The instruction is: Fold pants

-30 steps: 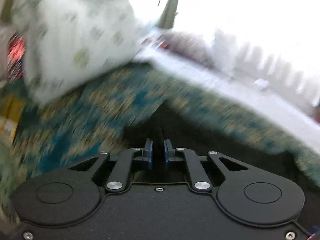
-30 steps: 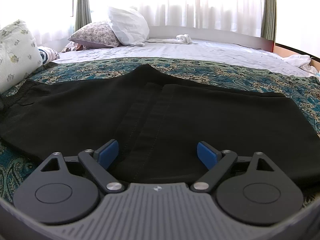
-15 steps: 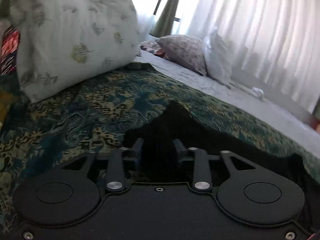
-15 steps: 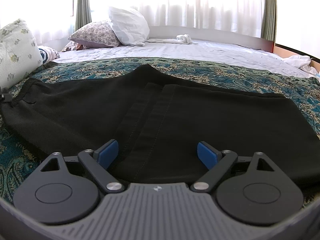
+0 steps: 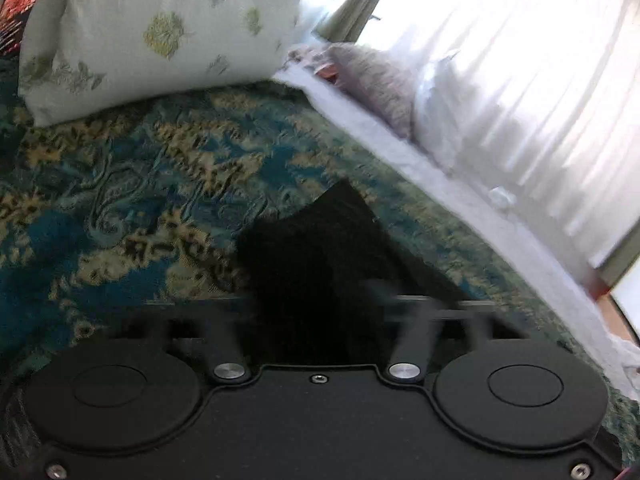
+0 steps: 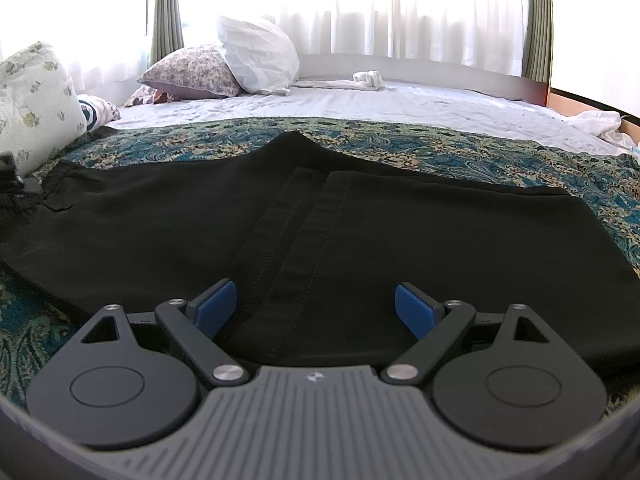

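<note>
Black pants [image 6: 320,220] lie folded flat on the patterned teal bedspread [image 6: 400,144], with the two leg hems overlapping near the middle. My right gripper [image 6: 316,308] is open and empty, low over the near edge of the pants. In the left wrist view a corner of the black pants [image 5: 320,264] lies between my left gripper's [image 5: 316,304] spread, motion-blurred fingers; the left gripper is open. The left gripper also shows at the far left edge of the right wrist view [image 6: 12,184], by the waistband end.
A white floral pillow [image 5: 160,36] stands at the left end of the bedspread. A purple floral pillow [image 6: 192,72] and a white pillow [image 6: 260,56] lie on the white sheet [image 6: 400,108] behind. Curtains [image 6: 400,4] hang at the back.
My left gripper has opened from shut to wide and let go of the pants corner, which now lies on the bedspread. The right gripper has not moved.
</note>
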`<state>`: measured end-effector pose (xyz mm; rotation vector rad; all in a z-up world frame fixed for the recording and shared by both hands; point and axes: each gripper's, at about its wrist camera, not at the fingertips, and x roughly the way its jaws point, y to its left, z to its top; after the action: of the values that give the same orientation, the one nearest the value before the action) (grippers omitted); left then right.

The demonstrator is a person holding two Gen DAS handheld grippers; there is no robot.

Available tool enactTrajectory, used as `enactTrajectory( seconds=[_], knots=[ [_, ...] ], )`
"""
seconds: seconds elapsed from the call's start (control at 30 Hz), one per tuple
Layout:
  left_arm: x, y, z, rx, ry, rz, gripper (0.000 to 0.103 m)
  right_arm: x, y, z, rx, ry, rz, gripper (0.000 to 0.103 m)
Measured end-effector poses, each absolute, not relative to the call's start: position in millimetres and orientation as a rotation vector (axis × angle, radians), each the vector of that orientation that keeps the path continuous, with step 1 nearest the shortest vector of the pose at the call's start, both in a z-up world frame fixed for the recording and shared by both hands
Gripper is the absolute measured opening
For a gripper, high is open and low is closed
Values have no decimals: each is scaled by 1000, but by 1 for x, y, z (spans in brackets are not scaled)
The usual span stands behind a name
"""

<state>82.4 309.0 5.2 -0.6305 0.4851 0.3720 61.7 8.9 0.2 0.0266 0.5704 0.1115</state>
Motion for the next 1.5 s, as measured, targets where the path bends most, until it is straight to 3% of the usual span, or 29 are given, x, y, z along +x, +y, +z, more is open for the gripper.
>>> enactTrajectory(
  seconds=[0.1,0.33,0.53,0.67,0.8,0.87,0.97,1.17,1.33,1.5],
  knots=[
    [83,299,18,-595,464,381,15,65,-5,11,100,608,175,94],
    [76,218,98,-342,320,200,14,48,-69,35,277,584,183,96],
    [92,77,144,-146,284,-95,14,24,-148,52,360,523,5,96],
    [109,-33,126,-18,371,-281,15,-2,-202,54,425,484,-110,96],
    [120,-120,72,68,557,-412,18,-26,-243,44,458,486,-194,96],
    [118,-143,50,74,671,-470,26,-35,-256,36,473,496,-216,96],
    [86,-153,44,78,656,-512,47,-39,-266,29,489,501,-222,96],
    [38,-96,82,0,575,-565,62,-32,-257,23,537,465,-158,96],
    [30,-30,102,-45,469,-341,62,-12,-217,22,481,478,-65,96],
    [42,9,84,11,497,-72,44,21,-185,24,426,459,-117,96]
  ],
)
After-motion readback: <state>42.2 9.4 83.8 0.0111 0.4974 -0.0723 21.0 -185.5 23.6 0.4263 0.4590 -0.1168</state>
